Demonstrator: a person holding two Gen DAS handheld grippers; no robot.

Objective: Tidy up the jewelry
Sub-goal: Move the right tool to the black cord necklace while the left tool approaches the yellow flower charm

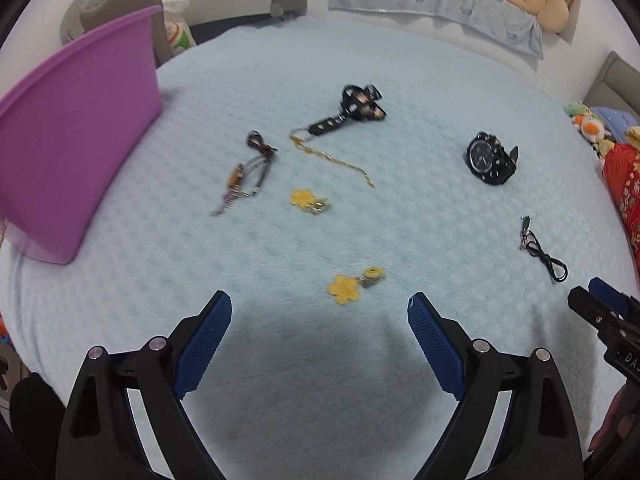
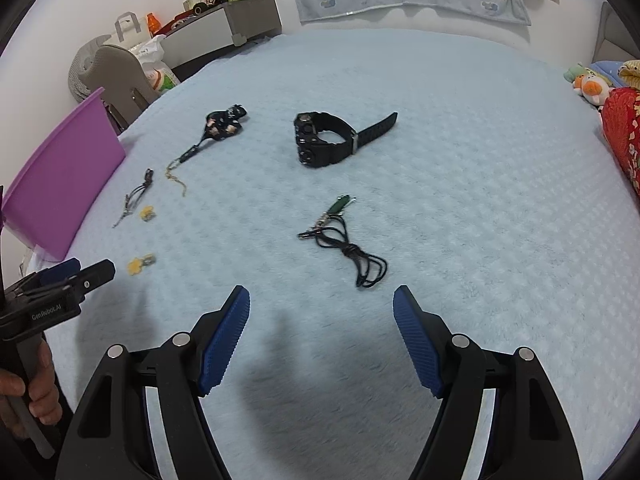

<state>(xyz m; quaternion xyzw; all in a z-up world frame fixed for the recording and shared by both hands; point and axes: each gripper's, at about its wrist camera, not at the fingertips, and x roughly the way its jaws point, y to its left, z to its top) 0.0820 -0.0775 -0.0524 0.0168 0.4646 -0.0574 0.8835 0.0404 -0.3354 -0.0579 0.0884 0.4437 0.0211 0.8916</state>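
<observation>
Left gripper [image 1: 320, 306]: jaws spread wide, nothing between them, hovering over the near part of the blue blanket [image 1: 400, 60]. Right gripper [image 2: 322, 300]: jaws likewise spread and empty. Nearest the left gripper: one yellow flower charm [image 1: 354, 284], just beyond the fingertips; a second yellow flower charm [image 1: 309, 201] farther off. Both likely light, small and flat, best pinched across the petals or at the metal clip. Nearest the right gripper: one black cord necklace [image 2: 348, 246] with a green pendant; limp, probably light, best taken at the knotted middle. Farther, centre: one black wristwatch [image 2: 324, 138], the heaviest and stiffest piece by the look of it; take it across the strap or case. Far left: one gold chain [image 1: 336, 158], fine and slippery, joined to one black patterned strap [image 1: 356, 110]; one grey cord bracelet [image 1: 248, 172]. Seven pieces in all, lying apart. One purple bin [image 1: 72, 140] at the left edge, the presumed destination.
</observation>
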